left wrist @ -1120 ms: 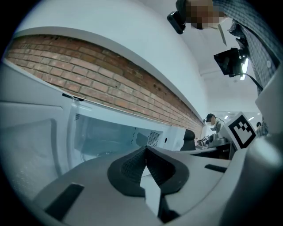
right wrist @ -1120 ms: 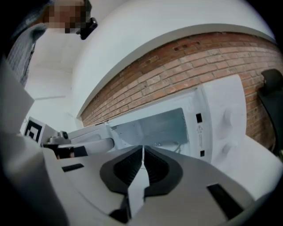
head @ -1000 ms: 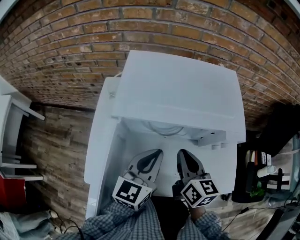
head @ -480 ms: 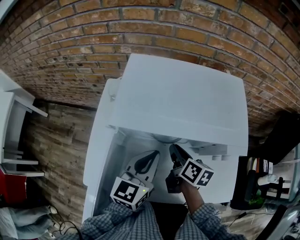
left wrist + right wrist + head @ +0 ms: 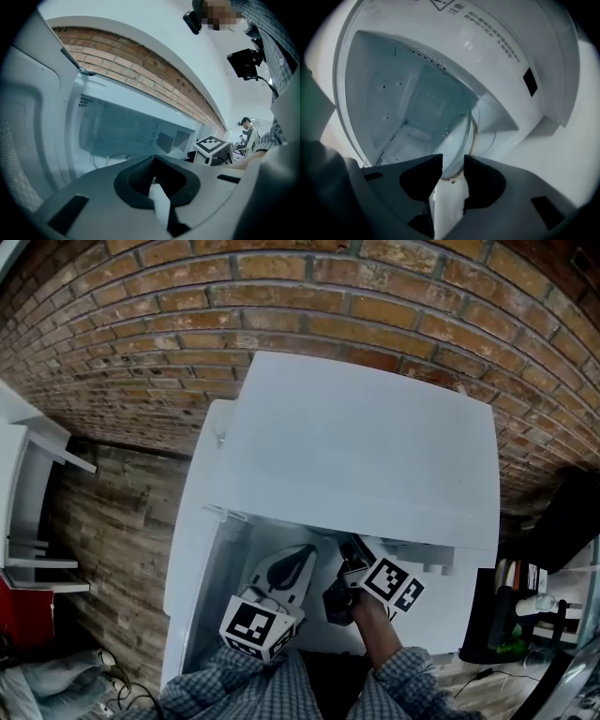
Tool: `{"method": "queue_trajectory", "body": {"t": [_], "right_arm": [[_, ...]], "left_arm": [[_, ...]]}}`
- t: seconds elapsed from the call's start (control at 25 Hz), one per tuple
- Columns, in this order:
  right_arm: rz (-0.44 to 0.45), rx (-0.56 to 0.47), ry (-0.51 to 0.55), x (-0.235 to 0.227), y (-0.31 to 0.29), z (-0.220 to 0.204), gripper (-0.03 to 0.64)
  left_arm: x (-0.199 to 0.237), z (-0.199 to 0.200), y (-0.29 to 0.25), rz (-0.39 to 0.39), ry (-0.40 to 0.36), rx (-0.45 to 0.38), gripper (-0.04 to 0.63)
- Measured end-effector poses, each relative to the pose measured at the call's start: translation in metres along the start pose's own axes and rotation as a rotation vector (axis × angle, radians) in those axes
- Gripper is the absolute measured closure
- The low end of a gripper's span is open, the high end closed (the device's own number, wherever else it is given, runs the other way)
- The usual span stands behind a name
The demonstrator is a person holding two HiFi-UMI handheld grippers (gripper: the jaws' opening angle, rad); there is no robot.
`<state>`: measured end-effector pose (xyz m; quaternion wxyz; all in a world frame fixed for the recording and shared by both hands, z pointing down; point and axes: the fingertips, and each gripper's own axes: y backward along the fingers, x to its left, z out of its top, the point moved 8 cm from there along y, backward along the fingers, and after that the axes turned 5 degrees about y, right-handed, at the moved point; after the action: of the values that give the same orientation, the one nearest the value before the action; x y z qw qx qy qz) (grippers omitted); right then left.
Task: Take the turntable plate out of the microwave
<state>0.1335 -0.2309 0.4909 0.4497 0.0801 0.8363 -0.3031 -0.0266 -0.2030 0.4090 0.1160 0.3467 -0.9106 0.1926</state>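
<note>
Fingers just opened, right gripper straddles the plate rim the head view hides; left gripper closed.

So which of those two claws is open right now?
The right gripper: its jaws have just been opening and stand apart, with the glass turntable plate at the gap, ungripped. The left gripper is shut.

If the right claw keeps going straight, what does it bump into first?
Probably the glass turntable plate inside the microwave. The right claw has just been opening, and the plate's rim lines up with its gap, not pinched yet.
</note>
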Motion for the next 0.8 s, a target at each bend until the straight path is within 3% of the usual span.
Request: {"method": "queue_trajectory", "body": {"t": [0.6,0.72,0.8], "right_arm": [[-0.007,-0.028,-0.079,-0.002,-0.013,0.008,0.498],[-0.022,-0.039,-0.106,-0.007,-0.012,0.006,0.563],[-0.008,-0.06,-0.138,-0.008,-0.011,0.004,0.569]], "left_arm": [[0.005,-0.009,-0.004,-0.003,0.041,0.036,0.586],[0.007,-0.011,-0.003,0.003,0.073,0.038,0.586],[0.009,-0.014,-0.002,0.006,0.098,0.042,0.586]]}}
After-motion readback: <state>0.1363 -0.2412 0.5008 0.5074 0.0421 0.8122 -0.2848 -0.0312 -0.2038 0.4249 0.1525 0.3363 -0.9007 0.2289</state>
